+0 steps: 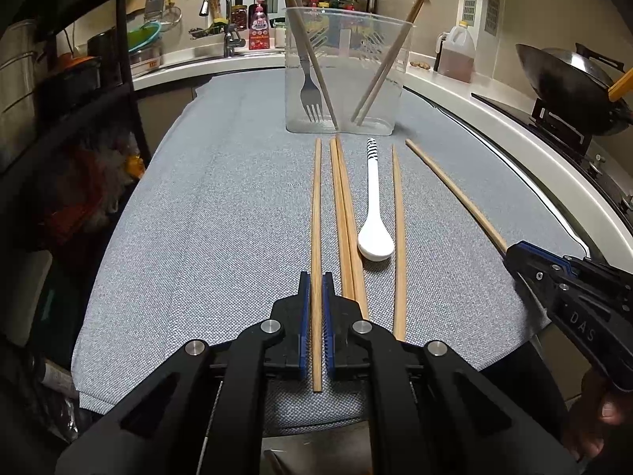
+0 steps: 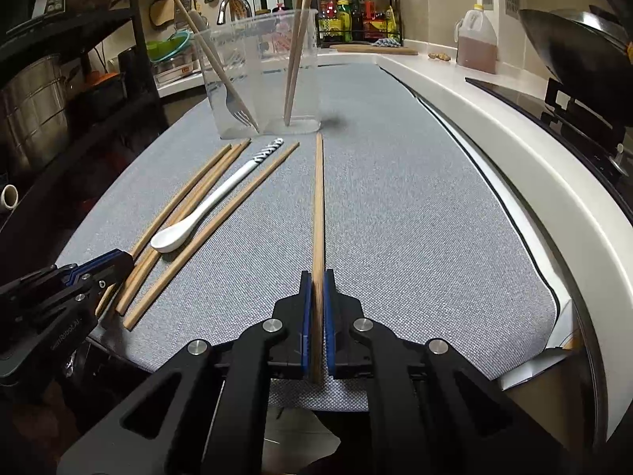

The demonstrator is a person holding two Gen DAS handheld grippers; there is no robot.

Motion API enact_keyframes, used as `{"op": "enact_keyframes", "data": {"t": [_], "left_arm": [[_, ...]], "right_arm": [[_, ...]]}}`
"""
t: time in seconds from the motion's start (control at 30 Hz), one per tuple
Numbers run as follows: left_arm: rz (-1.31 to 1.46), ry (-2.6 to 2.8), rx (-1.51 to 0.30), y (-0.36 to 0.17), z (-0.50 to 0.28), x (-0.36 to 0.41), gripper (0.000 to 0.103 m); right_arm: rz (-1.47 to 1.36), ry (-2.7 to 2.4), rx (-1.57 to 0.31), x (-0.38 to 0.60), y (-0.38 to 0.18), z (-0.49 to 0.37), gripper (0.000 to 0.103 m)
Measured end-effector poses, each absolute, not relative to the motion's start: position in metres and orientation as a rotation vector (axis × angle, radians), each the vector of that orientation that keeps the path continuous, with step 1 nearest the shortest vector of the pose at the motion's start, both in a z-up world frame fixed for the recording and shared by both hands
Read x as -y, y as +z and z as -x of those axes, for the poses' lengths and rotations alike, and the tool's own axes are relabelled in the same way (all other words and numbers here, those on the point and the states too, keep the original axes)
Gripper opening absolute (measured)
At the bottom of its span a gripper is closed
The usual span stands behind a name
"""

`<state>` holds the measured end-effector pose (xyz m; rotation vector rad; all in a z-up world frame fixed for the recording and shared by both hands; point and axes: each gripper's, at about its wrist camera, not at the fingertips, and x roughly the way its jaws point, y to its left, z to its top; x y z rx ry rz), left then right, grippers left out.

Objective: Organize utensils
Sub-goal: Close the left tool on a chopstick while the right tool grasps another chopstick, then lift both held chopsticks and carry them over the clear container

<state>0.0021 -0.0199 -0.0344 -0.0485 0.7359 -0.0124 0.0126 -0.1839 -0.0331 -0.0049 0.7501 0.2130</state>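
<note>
Left gripper and right gripper each pinch one chopstick, apparently for transfer into the clear container.

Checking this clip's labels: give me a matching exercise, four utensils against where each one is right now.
Things:
1. fork
2. white spoon
3. leftmost chopstick
4. rightmost chopstick

Places:
A. clamped in the right gripper
B. standing in the clear container
C. lying loose on the grey cloth
D. clamped in the left gripper

Pairs: 1-B, 2-C, 3-D, 4-A
</note>
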Motion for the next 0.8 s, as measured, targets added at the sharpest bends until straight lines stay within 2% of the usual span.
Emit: {"op": "enact_keyframes", "data": {"t": [0.8], "left_arm": [[0.025,-0.021,-0.534,0.012,0.027,0.018,0.006]], "right_arm": [[0.031,0.220,-0.573,0.192,0.046,0.017,0.006]]}}
